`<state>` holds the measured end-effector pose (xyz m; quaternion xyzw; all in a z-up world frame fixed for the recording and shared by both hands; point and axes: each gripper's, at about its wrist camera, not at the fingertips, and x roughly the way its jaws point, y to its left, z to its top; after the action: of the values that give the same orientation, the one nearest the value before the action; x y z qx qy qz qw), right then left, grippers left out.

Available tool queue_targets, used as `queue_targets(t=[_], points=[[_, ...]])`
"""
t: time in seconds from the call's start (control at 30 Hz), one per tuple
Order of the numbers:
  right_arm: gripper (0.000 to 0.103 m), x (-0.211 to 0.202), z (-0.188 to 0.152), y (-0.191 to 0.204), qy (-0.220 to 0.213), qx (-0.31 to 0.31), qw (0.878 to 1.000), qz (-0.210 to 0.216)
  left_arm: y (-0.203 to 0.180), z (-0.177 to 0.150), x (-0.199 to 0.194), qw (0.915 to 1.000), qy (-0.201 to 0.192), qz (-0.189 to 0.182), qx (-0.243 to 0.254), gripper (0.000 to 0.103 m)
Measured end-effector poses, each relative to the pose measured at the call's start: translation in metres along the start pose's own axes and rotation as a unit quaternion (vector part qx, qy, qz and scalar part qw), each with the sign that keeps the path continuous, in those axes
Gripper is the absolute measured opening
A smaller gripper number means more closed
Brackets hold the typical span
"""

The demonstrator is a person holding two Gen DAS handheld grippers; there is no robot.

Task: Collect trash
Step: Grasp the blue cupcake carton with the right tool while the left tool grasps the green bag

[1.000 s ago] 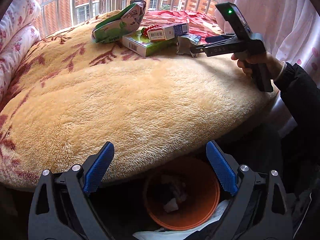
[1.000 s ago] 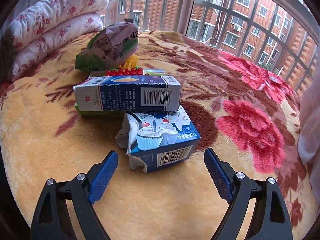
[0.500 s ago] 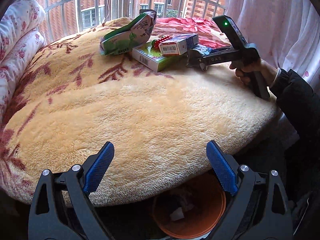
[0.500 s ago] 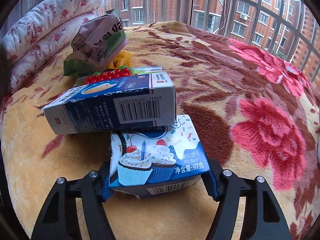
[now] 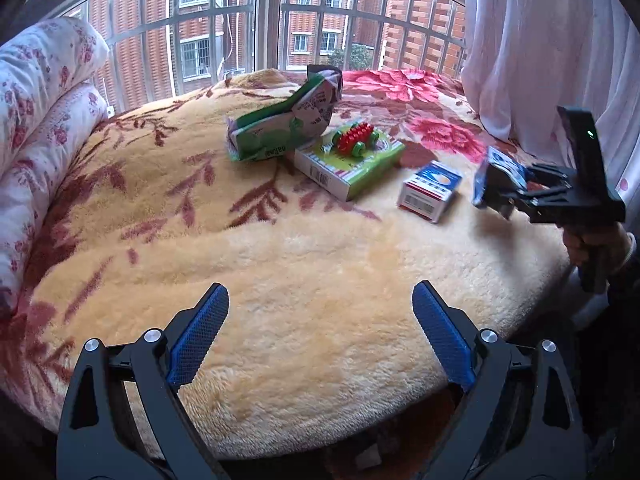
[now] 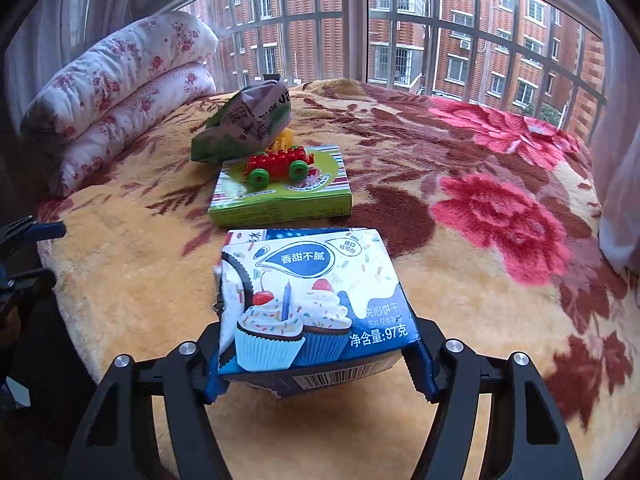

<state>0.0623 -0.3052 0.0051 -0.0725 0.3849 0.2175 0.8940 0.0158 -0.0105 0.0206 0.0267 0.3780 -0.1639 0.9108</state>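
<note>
Three boxes [image 5: 350, 169], one crumpled bag [image 5: 282, 126], seemingly one toy car [image 6: 279, 164].

Left gripper [image 5: 320, 336] gaping over the blanketed bed [image 5: 280, 264]

At right, the right gripper [image 5: 500, 196] clamps a blue cupcake box [image 5: 500, 172] above the bed; a small blue carton [image 5: 430, 190] lies near a green box [image 5: 352, 168].

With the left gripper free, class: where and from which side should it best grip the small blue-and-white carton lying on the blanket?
Probably across the small blue-and-white carton's two long side walls, coming from its barcode end, which faces the left gripper. It lies flat and clear of the green box, and its narrow width should fit between the open jaws.
</note>
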Motion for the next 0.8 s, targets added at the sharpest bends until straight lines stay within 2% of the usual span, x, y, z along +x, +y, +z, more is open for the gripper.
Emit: queue_targets(t=[0.2, 0.37, 0.63, 0.8], points=[[0.068, -0.046, -0.023, 0.015, -0.042, 0.040, 0.998, 0.008, 0.009, 0.058, 0.022, 0.9976, -0.026, 0.033, 0.054, 0.091], [0.068, -0.066, -0.035, 0.030, -0.058, 0.053, 0.997, 0.015, 0.021, 0.099, 0.057, 0.9965, -0.018, 0.017, 0.080, 0.091], [0.068, -0.062, -0.043, 0.030, -0.060, 0.095, 0.994, 0.013, 0.031, 0.127, 0.126, 0.9932, 0.009, 0.005, 0.116, 0.091], [0.068, -0.053, -0.043, 0.029, -0.051, 0.110, 0.993, 0.010, 0.045, 0.144, 0.151, 0.9924, 0.008, -0.004, 0.123, 0.091]])
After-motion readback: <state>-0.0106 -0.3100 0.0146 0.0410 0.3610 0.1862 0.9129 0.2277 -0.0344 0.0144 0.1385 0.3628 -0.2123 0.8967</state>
